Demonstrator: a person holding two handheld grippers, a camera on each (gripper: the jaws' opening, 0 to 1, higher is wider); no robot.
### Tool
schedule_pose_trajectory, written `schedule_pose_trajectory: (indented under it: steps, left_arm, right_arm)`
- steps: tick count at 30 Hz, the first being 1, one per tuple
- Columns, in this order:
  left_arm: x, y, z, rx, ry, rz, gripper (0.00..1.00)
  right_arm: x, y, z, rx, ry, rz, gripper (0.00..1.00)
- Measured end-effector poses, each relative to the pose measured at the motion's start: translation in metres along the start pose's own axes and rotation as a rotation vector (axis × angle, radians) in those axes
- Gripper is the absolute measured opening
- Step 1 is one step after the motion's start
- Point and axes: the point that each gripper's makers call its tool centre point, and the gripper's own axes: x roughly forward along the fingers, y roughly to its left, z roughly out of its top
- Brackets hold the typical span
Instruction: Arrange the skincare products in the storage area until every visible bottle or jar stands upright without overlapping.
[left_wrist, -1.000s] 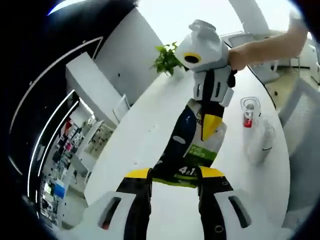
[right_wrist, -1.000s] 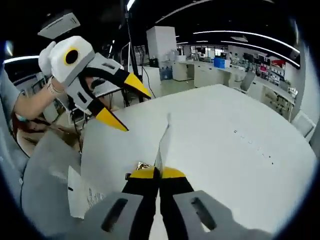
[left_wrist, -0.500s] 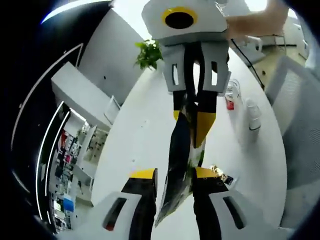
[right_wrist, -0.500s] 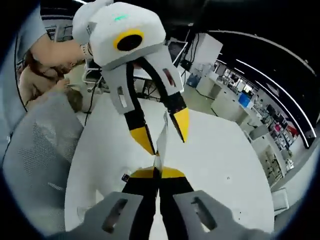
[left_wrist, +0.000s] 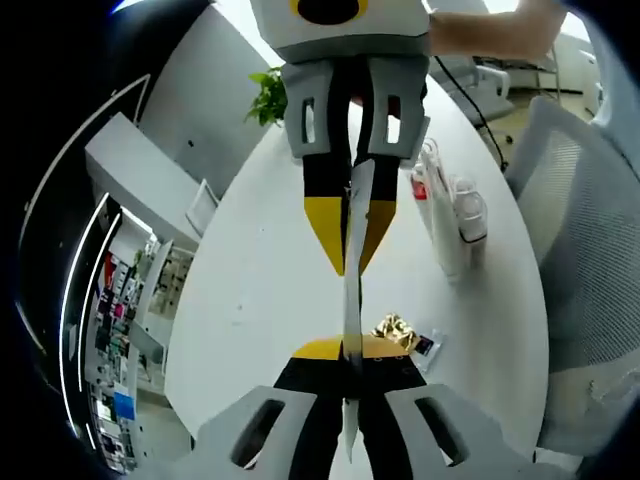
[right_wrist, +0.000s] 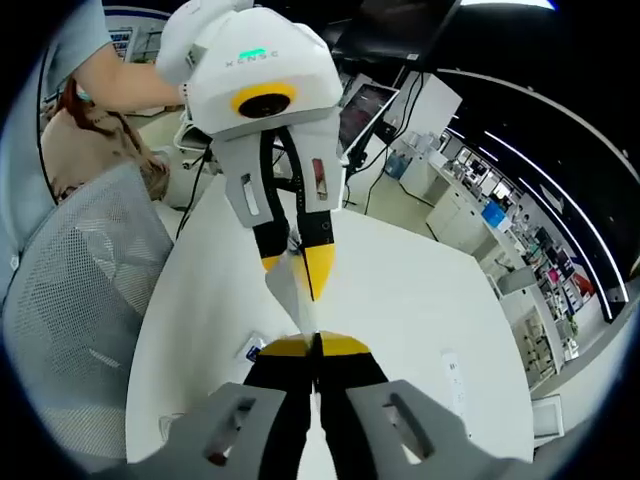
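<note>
Presently both grippers pinch one thin flat sachet (left_wrist: 352, 300), seen edge-on between them above the white tabletop (left_wrist: 260, 290).

Left gripper view: the left gripper (left_wrist: 349, 352) has its yellow-tipped fingers (left_wrist: 318, 350) clenched on the near end of the sachet, which runs straight up from between them. The right gripper (left_wrist: 349, 240) comes down from beyond the fingertips, its own yellow tips closed on the far end of the same sachet. A hand (left_wrist: 490, 30) holds that gripper's white body.

Just to the right of the left fingers, on the tabletop, lies a small gold crumpled wrapper (left_wrist: 393, 328), with a small dark-printed packet (left_wrist: 424, 346) touching or just beside it (cannot tell which). Further ahead and right of the fingers stand a clear container with red contents (left_wrist: 424, 180) and a white bottle (left_wrist: 468, 220), both upright, close together. A green plant (left_wrist: 265, 95) sits far ahead on the left. A mesh chair (left_wrist: 580, 250) is at the right.

Right gripper view: the right gripper (right_wrist: 316, 345) grips the sachet (right_wrist: 293, 290) between shut fingers; the left gripper (right_wrist: 296, 268) clamps its far edge, directly ahead of the fingertips.
</note>
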Motion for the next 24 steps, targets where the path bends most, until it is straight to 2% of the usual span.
schedule_pose_trajectory:
  steps: [2, 4, 6, 11, 16, 21, 24]
  left_arm:
    - [-0.003, 0.000, 0.000, -0.041, 0.004, 0.003, 0.00]
    - [-0.006, 0.001, -0.001, -0.050, -0.005, 0.016, 0.00]
    - [-0.009, 0.001, -0.003, -0.099, -0.014, 0.020, 0.00]
    - [-0.016, -0.004, -0.017, -0.199, -0.006, 0.032, 0.00]
    - [-0.023, -0.013, -0.034, -0.392, -0.008, 0.023, 0.00]
    - [-0.031, -0.034, -0.047, -0.643, -0.052, -0.055, 0.00]
    - [-0.032, -0.053, -0.051, -0.740, -0.055, -0.106, 0.00]
  right_arm:
    - [0.000, 0.002, 0.002, 0.010, -0.008, -0.003, 0.01]
    - [0.000, 0.001, 0.005, 0.011, -0.019, -0.017, 0.02]
    - [-0.001, 0.001, 0.005, 0.023, -0.020, -0.019, 0.03]
    - [-0.005, -0.004, 0.001, 0.040, -0.010, -0.058, 0.06]
    - [-0.021, -0.016, 0.001, 0.081, -0.020, -0.141, 0.06]
    - [-0.043, -0.017, 0.018, 0.187, -0.128, -0.186, 0.06]
    - [-0.052, -0.008, 0.025, 0.219, -0.168, -0.181, 0.06]
